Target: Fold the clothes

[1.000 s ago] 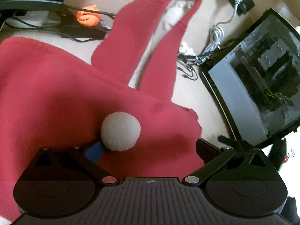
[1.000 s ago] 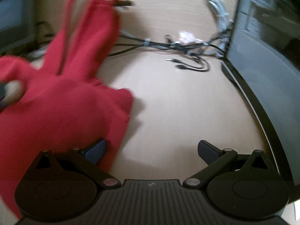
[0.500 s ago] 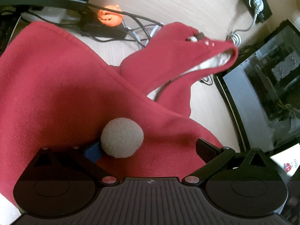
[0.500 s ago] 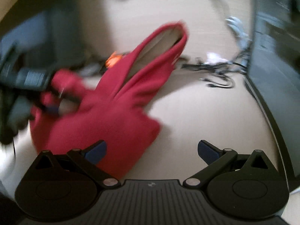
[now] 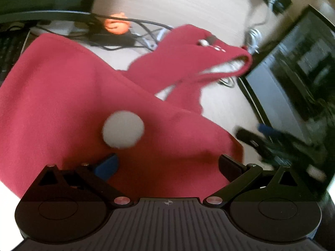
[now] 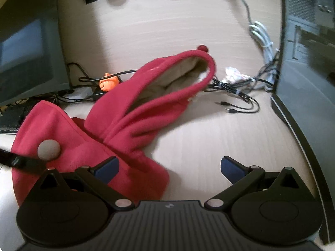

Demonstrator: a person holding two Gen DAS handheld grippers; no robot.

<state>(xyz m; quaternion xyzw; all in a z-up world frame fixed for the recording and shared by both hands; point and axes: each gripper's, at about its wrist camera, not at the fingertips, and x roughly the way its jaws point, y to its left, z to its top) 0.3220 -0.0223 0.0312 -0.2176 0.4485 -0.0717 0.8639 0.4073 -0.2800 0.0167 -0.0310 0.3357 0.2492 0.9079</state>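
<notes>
Red garment (image 6: pixel 134 108), off-white pompom (image 6: pixel 48 149)

Red garment (image 5: pixel 62 104) cut off at left; right gripper (image 5: pixel 266 138) blurred.

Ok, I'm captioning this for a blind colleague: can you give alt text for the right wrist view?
A red fleece garment with a beige-lined hood and a pale pom-pom lies crumpled on a light wooden desk. The open right gripper hovers at its edge, with tangled black cables behind.
</notes>
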